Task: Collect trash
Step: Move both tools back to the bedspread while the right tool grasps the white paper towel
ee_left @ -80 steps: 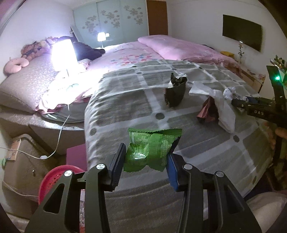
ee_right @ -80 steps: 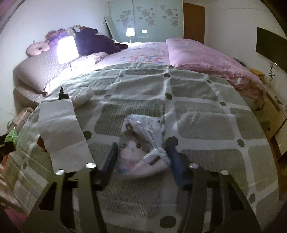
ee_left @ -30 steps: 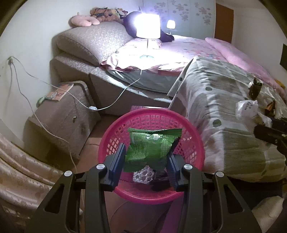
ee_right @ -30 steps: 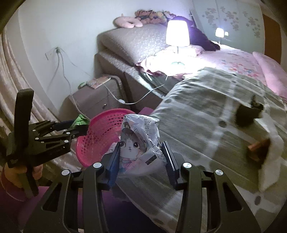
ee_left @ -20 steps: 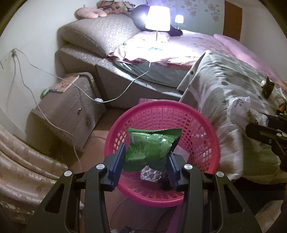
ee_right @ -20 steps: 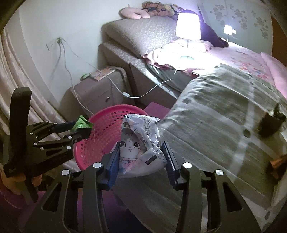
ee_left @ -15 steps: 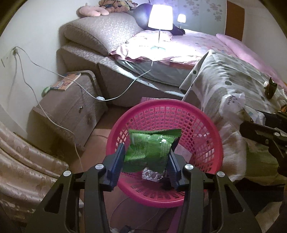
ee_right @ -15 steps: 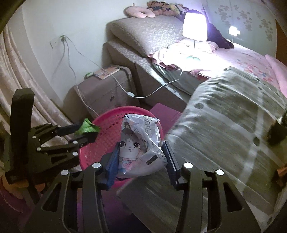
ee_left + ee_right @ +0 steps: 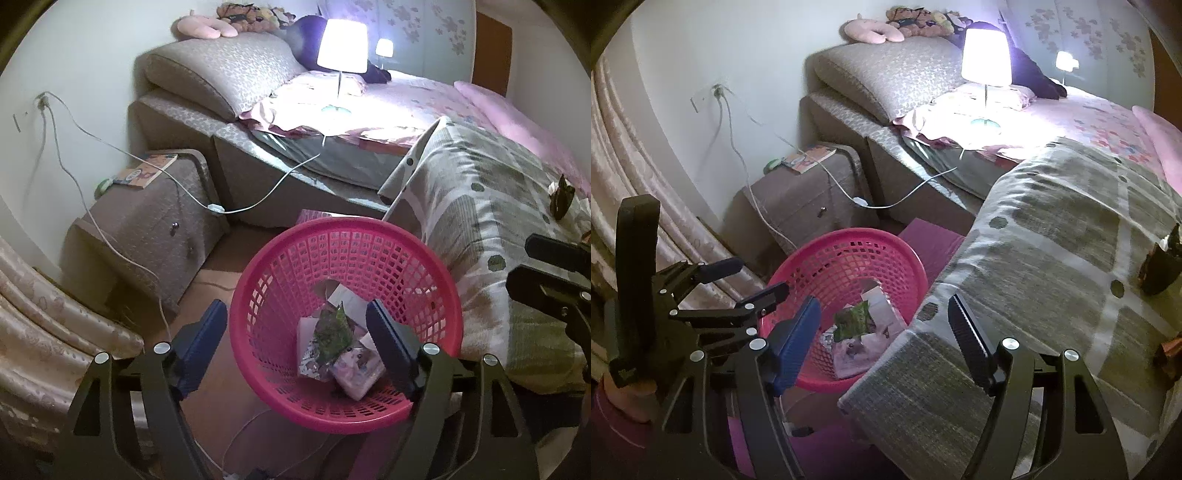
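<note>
Both tools tilt downward over the pink basket (image 9: 347,258). Left tool (image 9: 297,345) and right tool (image 9: 882,332): jaws just spread, empty. Green wrapper (image 9: 330,332) lies in the basket, at 6 o'clock from the lamp (image 9: 341,46).

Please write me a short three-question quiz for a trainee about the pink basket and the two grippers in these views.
1. True or false: the green crinkled snack wrapper lies inside the round pink plastic mesh basket.
2. Multiple choice: the left gripper is A) shut on a wrapper, B) open and empty, C) out of view.
3. Fill in: the dark open packet not yet collected rests on the grey checked ____.

Key:
1. True.
2. B; its jaws have just been opening, with nothing between them. The right gripper is open and empty too.
3. Blanket.
</note>
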Demonstrator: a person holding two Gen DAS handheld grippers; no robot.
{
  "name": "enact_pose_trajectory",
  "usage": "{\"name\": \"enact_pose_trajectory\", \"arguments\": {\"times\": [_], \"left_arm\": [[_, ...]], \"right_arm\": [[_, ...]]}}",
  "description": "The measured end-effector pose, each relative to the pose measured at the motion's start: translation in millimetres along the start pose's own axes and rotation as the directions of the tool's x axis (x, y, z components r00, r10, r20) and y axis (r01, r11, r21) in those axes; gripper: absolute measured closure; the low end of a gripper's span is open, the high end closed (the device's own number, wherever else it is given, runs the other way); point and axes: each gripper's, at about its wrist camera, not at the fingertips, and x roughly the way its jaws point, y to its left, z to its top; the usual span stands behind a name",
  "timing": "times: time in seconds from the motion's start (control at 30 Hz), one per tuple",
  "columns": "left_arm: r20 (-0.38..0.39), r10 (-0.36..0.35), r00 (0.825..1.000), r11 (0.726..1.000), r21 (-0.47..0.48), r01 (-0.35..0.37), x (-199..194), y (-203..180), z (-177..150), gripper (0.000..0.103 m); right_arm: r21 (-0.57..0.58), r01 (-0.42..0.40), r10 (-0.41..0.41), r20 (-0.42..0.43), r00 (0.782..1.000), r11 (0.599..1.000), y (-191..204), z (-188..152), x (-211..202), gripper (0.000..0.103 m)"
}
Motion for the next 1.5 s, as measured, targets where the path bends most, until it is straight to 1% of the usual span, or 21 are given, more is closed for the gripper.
{"name": "enact_pose_trajectory", "arguments": {"times": [0.17,0.37,0.57,0.73,0.8,0.83,0.87,0.93,1.0,1.1,1.23,1.3,1.37,1.43,1.5], "left_arm": [[0.025,-0.001,1.0,1.0,0.008,0.001,-5,-4,0,0.025],[0.056,-0.025,0.998,0.998,0.058,0.022,-11,-19,-1,0.025],[0.074,-0.066,0.995,0.992,0.113,0.057,-17,-39,-4,0.024],[0.088,-0.086,0.992,0.986,0.15,0.072,-23,-51,-7,0.024],[0.092,-0.091,0.992,0.985,0.156,0.076,-25,-53,-8,0.024],[0.095,-0.095,0.991,0.984,0.16,0.079,-26,-54,-8,0.024],[0.096,-0.098,0.991,0.983,0.163,0.082,-26,-55,-8,0.024],[0.099,-0.105,0.99,0.982,0.17,0.087,-27,-57,-9,0.024],[0.102,-0.109,0.989,0.98,0.176,0.09,-28,-58,-8,0.024],[0.101,-0.122,0.987,0.977,0.185,0.102,-28,-62,-9,0.024],[0.097,-0.131,0.987,0.972,0.207,0.109,-30,-70,-11,0.024],[0.099,-0.13,0.987,0.97,0.218,0.106,-31,-75,-13,0.024],[0.097,-0.136,0.986,0.968,0.225,0.112,-31,-78,-13,0.024],[0.093,-0.144,0.985,0.965,0.234,0.119,-31,-83,-13,0.024],[0.093,-0.152,0.984,0.96,0.25,0.125,-32,-89,-13,0.024]], "right_arm": [[0.012,0.014,-0.014,0.021,1.0,1.0,-5,-4,-7,0.034],[0.046,0.048,-0.05,0.055,0.997,0.998,-20,-13,-23,0.034],[0.097,0.11,-0.12,0.105,0.987,0.989,-46,-29,-54,0.034],[0.136,0.216,-0.236,0.153,0.96,0.967,-78,-48,-89,0.033],[0.159,0.273,-0.299,0.17,0.939,0.949,-96,-56,-105,0.028],[0.177,0.31,-0.34,0.178,0.923,0.934,-108,-61,-114,0.027],[0.191,0.339,-0.372,0.178,0.911,0.921,-119,-65,-119,0.025],[0.22,0.38,-0.418,0.165,0.893,0.899,-139,-72,-127,0.02],[0.242,0.402,-0.442,0.145,0.885,0.883,-156,-79,-130,0.016],[0.239,0.44,-0.473,0.104,0.875,0.866,-177,-87,-127,0.016],[0.235,0.457,-0.483,0.068,0.873,0.858,-195,-91,-114,0.016],[0.235,0.459,-0.484,0.06,0.873,0.857,-198,-94,-109,0.016],[0.219,0.457,-0.479,0.056,0.876,0.862,-196,-95,-106,0.017],[0.201,0.458,-0.476,0.049,0.878,0.866,-195,-94,-103,0.024],[0.187,0.448,-0.462,0.039,0.886,0.874,-194,-93,-100,0.037]]}}
